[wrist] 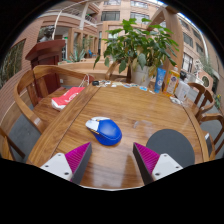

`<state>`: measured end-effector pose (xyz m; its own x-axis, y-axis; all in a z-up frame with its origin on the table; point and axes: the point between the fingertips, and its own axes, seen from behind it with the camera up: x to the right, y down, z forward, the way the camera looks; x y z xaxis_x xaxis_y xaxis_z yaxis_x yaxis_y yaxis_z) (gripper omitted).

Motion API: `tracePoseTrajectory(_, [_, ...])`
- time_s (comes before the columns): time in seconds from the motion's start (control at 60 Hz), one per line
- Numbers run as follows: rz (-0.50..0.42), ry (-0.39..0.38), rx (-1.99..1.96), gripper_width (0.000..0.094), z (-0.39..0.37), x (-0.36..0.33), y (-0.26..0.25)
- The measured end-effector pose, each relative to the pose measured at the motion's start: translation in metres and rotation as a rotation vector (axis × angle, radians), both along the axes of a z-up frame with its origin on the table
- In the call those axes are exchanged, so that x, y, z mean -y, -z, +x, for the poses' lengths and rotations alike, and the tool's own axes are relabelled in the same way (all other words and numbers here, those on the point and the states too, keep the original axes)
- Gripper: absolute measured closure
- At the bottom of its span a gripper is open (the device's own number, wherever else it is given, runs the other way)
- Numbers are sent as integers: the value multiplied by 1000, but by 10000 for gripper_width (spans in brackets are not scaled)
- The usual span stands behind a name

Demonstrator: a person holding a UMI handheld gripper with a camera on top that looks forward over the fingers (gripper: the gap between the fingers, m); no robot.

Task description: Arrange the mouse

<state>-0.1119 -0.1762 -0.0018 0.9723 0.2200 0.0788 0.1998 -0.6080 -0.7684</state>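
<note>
A blue and white computer mouse (103, 130) lies on the round wooden table (140, 110), just ahead of my fingers and slightly toward the left one. My gripper (112, 160) is open and empty, its magenta pads (78, 157) wide apart above the table's near part. A dark round mouse mat (172, 146) lies on the table beside and beyond the right finger. The mouse rests on the bare wood, apart from the mat.
A red and white book (67, 97) lies at the table's left. A potted green plant (140, 45) and a blue carton (160, 78) stand at the far side. Wooden chairs (28, 110) ring the table; a building stands behind.
</note>
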Motion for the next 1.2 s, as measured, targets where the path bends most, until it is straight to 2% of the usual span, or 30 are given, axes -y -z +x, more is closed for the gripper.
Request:
tracePoseTrajectory(0.367, [47,-5,25,106,-17,-89,6])
tracePoseTrajectory(0.433, [42,-3,4,195,-22,-100,8])
tracePoseTrajectory(0.517, [30,-10,-36,423,-32,-105,11])
tracePoseTrajectory(0.583, [36,7,-27,449,-32,-108,10])
tracePoseTrajectory(0.7, [30,23,-28,555,-34,-107,9])
tracePoseTrajectory(0.817, [21,25,-53,576,-35,-104,5])
tracePoseTrajectory(0.9, [87,10,-110,576,-38,-98,-37])
tracePoseTrajectory(1.067, [351,-43,-283,574,-21,-68,-202])
tracePoseTrajectory(1.133, [441,-26,-316,577,10,-56,-248])
tracePoseTrajectory(1.2, [466,27,-317,577,49,-53,-264])
